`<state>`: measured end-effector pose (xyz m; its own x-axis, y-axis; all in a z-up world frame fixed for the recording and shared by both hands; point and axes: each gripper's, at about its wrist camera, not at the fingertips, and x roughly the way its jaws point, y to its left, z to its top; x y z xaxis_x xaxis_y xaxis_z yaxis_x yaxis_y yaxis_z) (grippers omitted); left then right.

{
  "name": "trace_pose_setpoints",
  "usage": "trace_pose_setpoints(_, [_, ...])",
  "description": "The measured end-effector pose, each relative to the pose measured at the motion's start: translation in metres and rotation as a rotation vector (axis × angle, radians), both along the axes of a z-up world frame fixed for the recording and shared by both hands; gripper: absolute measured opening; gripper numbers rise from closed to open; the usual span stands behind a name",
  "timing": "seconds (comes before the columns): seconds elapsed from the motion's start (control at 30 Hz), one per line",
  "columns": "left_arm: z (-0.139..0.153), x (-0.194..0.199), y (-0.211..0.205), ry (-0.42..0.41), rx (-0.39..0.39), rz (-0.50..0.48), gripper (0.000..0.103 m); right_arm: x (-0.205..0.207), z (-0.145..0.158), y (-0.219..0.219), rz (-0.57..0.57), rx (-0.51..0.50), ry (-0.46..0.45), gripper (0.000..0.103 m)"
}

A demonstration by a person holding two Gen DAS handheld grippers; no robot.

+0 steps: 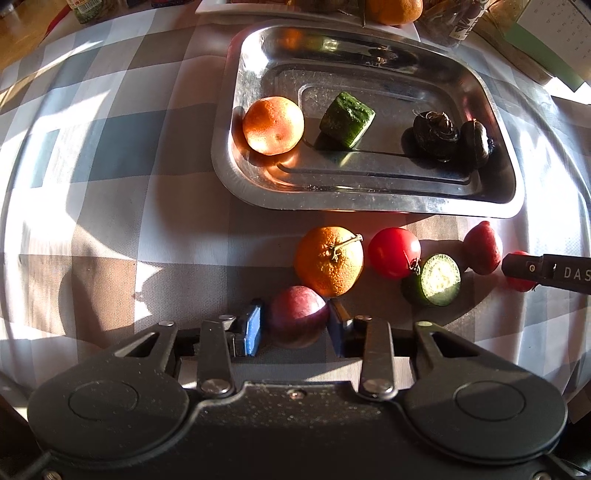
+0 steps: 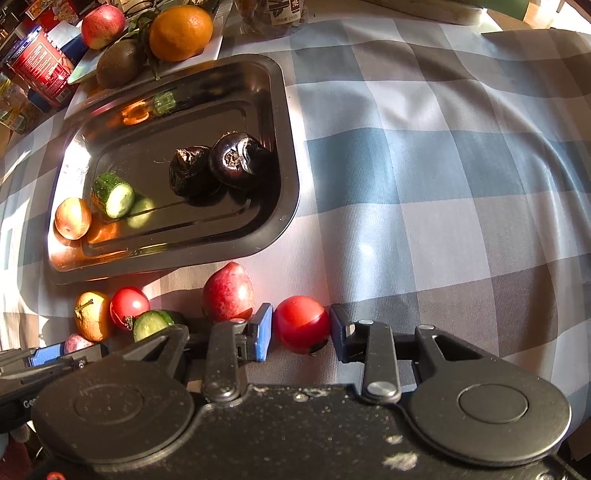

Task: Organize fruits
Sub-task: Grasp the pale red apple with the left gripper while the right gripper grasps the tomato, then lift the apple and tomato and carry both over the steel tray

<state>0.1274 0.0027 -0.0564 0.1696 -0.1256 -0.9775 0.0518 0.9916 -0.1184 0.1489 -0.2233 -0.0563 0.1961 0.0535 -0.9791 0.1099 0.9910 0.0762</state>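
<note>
In the left wrist view my left gripper (image 1: 295, 325) is shut on a purple-red plum (image 1: 297, 314) that rests on the checked cloth, a blue pad against each side. Beyond it lie a stemmed mandarin (image 1: 328, 260), a tomato (image 1: 393, 253), a cucumber piece (image 1: 434, 280) and a red fruit (image 1: 482, 247). My right gripper (image 2: 302, 332) is shut on a second tomato (image 2: 301, 323) on the cloth. The steel tray (image 1: 369, 195) holds a mandarin (image 1: 273, 125), a cucumber chunk (image 1: 347, 118) and two dark round water chestnuts (image 1: 436, 129).
A white plate (image 2: 210, 48) behind the tray carries an orange (image 2: 181, 31), a kiwi (image 2: 118, 66) and an apple (image 2: 102, 26). Boxes and a red can (image 2: 40, 66) crowd the back left. Checked cloth (image 2: 443, 184) stretches to the tray's right.
</note>
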Motion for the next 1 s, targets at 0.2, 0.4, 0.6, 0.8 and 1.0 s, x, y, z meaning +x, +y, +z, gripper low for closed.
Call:
trace_pose_setpoints(0.2, [0.012, -0.010, 0.005, -0.001, -0.015, 0.011, 0.045, -0.007, 0.011, -0.002, -0.014, 0.008, -0.020, 0.035])
trace_pose_setpoints(0.4, [0.020, -0.022, 0.002, 0.017, -0.013, -0.010, 0.045, -0.022, 0.018, 0.003, 0.000, 0.064, 0.009, 0.035])
trace_pose_setpoints(0.6, [0.036, -0.014, 0.001, 0.029, -0.036, -0.018, 0.045, -0.034, 0.032, 0.024, 0.102, 0.083, 0.041, 0.035])
trace_pose_setpoints(0.8, [0.067, 0.024, 0.000, -0.054, -0.015, 0.014, 0.045, -0.014, 0.061, 0.030, 0.118, 0.074, -0.023, 0.035])
trace_pose_setpoints(1.0, [0.090, 0.071, -0.004, -0.167, -0.009, 0.080, 0.045, 0.028, 0.080, 0.030, 0.036, 0.125, -0.104, 0.035])
